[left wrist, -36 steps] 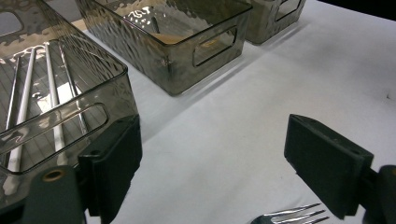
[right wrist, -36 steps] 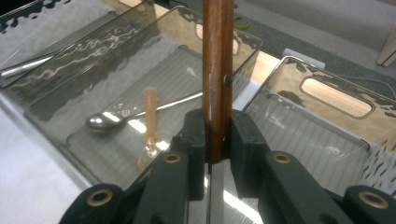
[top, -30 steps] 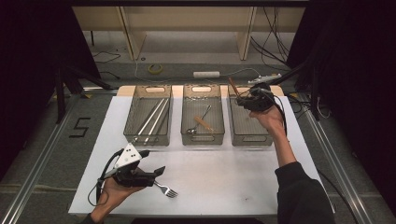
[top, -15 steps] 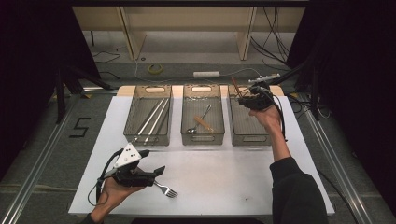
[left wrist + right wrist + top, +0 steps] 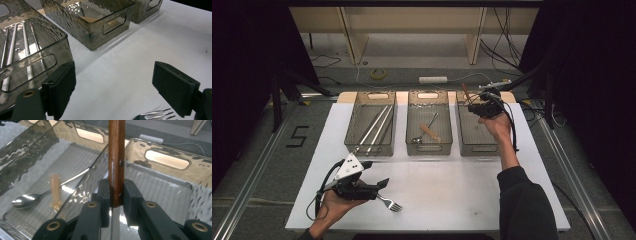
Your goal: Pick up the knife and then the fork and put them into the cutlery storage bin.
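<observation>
My right gripper [image 5: 474,104] hangs over the far end of the right bin [image 5: 482,147], shut on a wooden-handled utensil [image 5: 465,92] whose handle sticks up. In the right gripper view the brown handle [image 5: 116,157] is pinched between the pads of that gripper [image 5: 116,195], and a pale metal part runs down below them. My left gripper [image 5: 376,175] rests low at the table's near left with its jaws wide apart and nothing between them. A metal fork [image 5: 390,203] lies just to its right, and its tines [image 5: 155,115] show near one pad of the left gripper [image 5: 122,87].
Three clear bins stand in a row at the back of the white table [image 5: 452,185]. The left bin [image 5: 362,146] holds several long metal sticks. The middle bin [image 5: 429,148] holds a spoon [image 5: 25,201] and a short wooden-handled piece [image 5: 55,190].
The right gripper has sunk slightly over the right bin with the utensil still in it. The left hand and the fork have stayed put.
</observation>
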### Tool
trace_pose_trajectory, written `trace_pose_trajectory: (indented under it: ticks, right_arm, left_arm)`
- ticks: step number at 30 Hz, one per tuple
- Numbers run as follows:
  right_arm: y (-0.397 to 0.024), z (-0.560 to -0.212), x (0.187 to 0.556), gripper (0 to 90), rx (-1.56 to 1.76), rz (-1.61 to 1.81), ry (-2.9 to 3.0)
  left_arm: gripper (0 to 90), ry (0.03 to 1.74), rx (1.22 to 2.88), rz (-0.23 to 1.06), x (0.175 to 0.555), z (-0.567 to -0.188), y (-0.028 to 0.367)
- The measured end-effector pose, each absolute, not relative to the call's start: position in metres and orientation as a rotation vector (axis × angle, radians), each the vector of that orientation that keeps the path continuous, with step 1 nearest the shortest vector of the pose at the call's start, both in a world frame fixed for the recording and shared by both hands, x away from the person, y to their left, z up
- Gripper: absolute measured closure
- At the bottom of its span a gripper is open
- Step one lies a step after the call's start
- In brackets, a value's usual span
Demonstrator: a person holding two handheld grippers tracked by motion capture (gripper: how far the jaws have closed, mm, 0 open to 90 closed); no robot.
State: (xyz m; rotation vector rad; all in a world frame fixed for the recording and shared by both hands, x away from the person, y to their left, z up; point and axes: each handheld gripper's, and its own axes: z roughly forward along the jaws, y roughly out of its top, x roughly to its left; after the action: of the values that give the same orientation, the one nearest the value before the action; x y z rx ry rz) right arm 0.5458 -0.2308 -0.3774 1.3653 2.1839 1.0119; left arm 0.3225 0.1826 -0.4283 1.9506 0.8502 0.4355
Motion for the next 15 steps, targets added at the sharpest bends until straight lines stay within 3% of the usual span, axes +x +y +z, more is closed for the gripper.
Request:
trace_pose_trajectory:
  ticks: [15]
  right_arm:
    - [-0.23,-0.389,0.547,77.9,1.414,0.976,2.179]
  left_arm:
    - [18.5,0.846,1.962,0.437,0.323,-0.428,0.183]
